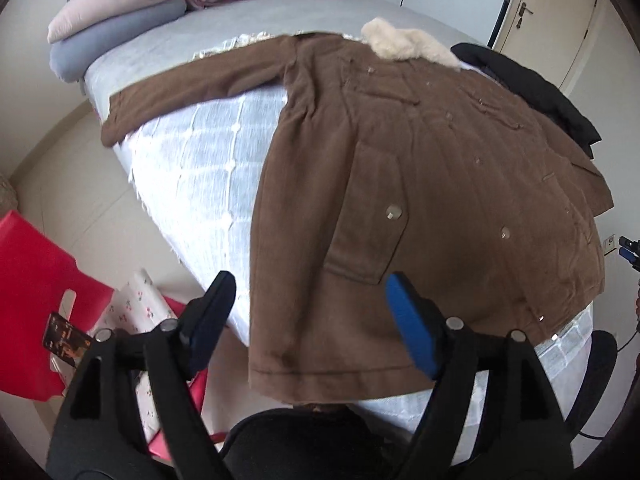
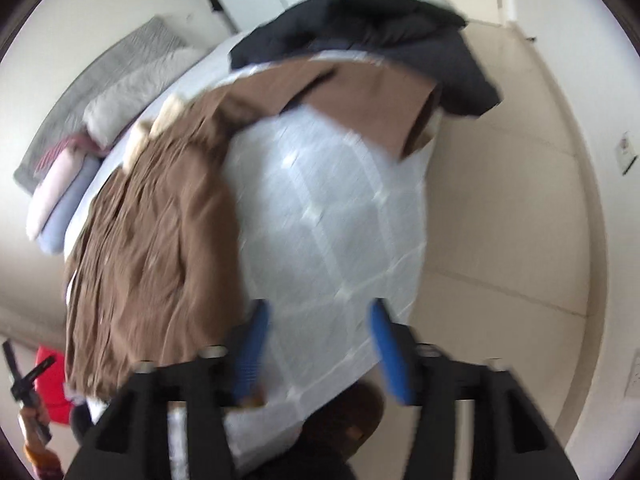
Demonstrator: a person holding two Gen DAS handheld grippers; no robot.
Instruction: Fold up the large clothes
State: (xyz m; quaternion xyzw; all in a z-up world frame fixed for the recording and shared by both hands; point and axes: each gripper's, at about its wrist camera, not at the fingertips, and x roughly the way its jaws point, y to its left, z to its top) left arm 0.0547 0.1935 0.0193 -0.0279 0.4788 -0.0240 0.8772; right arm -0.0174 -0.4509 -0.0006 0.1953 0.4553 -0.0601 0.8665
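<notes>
Here, the brown woollen coat with a cream fur collar lies spread on the white quilted bed. The left gripper and right gripper both gape wide, holding nothing.

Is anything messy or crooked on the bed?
Yes. The brown coat lies askew, its hem hanging off the bed's edge, and a black garment is heaped on its far sleeve.

brown coat | flat, front up, on bed | cream fur collar | sleeve out L (hem over edge)
</notes>
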